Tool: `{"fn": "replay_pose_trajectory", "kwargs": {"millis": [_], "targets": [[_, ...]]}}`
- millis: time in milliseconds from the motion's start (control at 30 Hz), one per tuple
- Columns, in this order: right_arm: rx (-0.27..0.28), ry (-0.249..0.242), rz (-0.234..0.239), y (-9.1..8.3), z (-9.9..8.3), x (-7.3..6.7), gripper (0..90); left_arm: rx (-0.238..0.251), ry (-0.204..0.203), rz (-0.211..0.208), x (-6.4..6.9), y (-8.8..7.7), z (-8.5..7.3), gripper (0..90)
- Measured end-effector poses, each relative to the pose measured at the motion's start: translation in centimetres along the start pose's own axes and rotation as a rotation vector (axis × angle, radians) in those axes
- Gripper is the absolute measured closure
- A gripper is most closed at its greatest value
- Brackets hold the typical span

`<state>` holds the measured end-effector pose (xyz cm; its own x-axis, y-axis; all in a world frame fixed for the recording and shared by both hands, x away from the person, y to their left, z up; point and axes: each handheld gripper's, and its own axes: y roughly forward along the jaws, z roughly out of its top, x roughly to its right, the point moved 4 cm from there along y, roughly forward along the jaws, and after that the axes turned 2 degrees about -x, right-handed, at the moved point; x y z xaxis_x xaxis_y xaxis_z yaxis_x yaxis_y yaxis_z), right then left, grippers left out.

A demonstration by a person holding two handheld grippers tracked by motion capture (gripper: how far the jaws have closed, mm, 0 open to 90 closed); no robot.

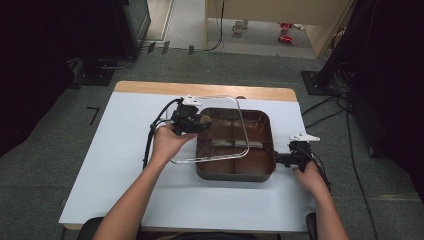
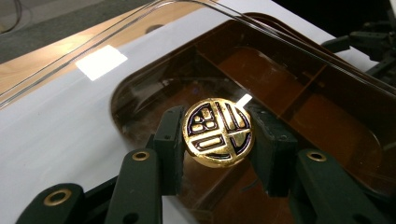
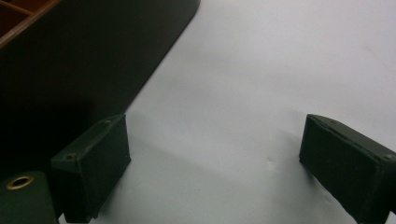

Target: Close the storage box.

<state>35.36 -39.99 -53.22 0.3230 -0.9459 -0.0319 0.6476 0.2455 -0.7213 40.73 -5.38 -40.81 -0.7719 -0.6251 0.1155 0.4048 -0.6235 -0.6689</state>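
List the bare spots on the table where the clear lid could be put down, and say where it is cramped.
Widest free patch: the white tabletop left of the dark compartment box, beyond the left tool holding the clear lid by its gold knob. A second strip runs along the near edge. Cramped: right of the box, beside the open right tool.

In the right gripper view, the dark tray [image 3: 70, 60] is cut off by the top and left edges; its compartments perhaps continue beyond sight.

No legible txt or nos.; just a stylised gold emblem on the lid knob [image 2: 217, 132]
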Motion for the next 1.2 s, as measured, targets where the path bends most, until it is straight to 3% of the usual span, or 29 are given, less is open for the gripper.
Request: {"fn": "replay_pose_trajectory", "kwargs": {"millis": [267,400,467,800,1033,1200], "targets": [[0.0,0.001,0.0,0.0,0.0,0.0,8.1,-0.022,0.027,-0.055,2.2,2.3,0.9,59.4],[0.0,0.001,0.0,0.0,0.0,0.0,8.0,-0.034,0.05,-0.059,3.2,3.4,1.3,59.4],[0.0,0.001,0.0,0.0,0.0,0.0,8.0,-0.058,0.081,-0.047,3.9,4.4,1.4,59.4],[0.001,0.001,-0.001,0.0,0.0,0.0,8.0,-0.095,0.077,-0.068,5.3,6.8,1.3,59.4],[0.001,0.0,-0.001,0.0,0.0,0.0,8.0,-0.113,0.136,-0.038,6.4,8.2,1.2,59.4],[0.0,0.0,-0.001,0.0,0.0,0.0,8.0,-0.112,0.133,-0.052,6.4,8.1,1.2,59.4]]}}
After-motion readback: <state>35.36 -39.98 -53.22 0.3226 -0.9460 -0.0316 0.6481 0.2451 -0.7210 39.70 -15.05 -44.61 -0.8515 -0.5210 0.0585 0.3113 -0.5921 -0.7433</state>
